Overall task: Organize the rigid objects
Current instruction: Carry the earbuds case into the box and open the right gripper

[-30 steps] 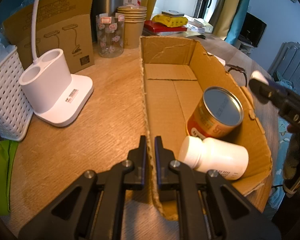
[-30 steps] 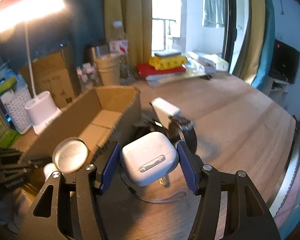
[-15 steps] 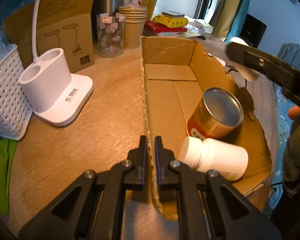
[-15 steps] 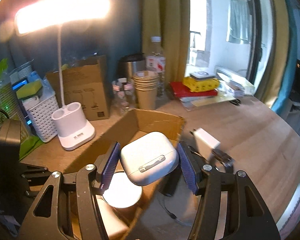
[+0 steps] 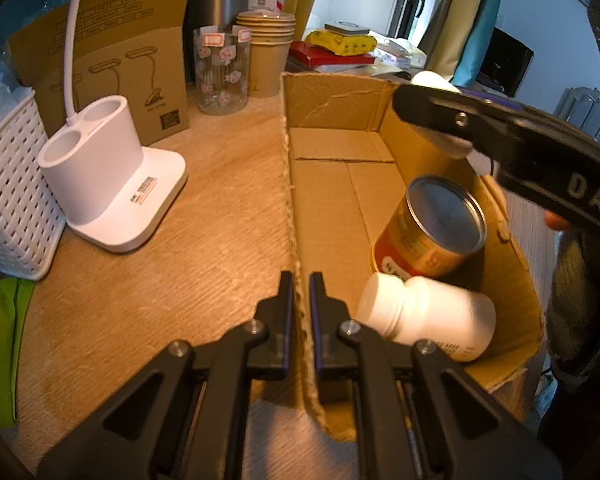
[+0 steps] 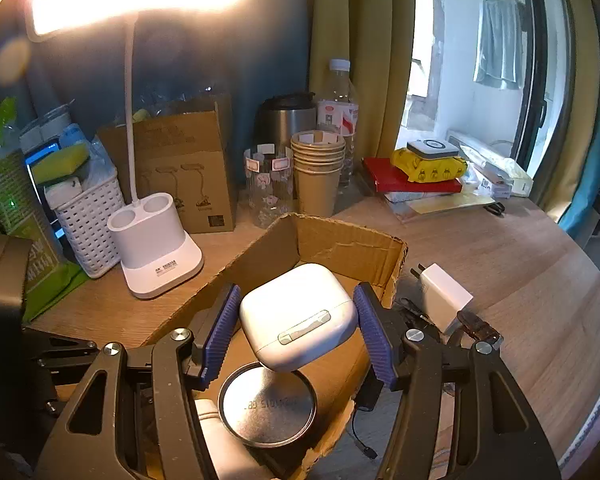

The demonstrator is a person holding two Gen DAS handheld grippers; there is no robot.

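Note:
An open cardboard box (image 5: 332, 92) (image 6: 352, 246) lies on the wooden desk. Inside it are an orange tin can (image 5: 432, 228) (image 6: 266, 404) and a white pill bottle (image 5: 424, 316) lying on its side. My left gripper (image 5: 301, 292) is shut on the box's near left wall. My right gripper (image 6: 296, 320) is shut on a white earbuds case (image 6: 298, 316) and holds it above the box, over the can. The right gripper also shows in the left wrist view (image 5: 500, 132) above the box's right wall.
A white lamp base (image 5: 112, 184) (image 6: 156, 246) and a white basket (image 5: 8, 204) stand left of the box. A glass jar (image 5: 220, 72), paper cups (image 5: 266, 52) and a brown carton (image 5: 108, 56) stand behind. A white charger plug (image 6: 444, 296) lies right of the box.
My right gripper has carried the earbuds case left from above the desk to over the box and the can. My left gripper has stayed on the box wall.

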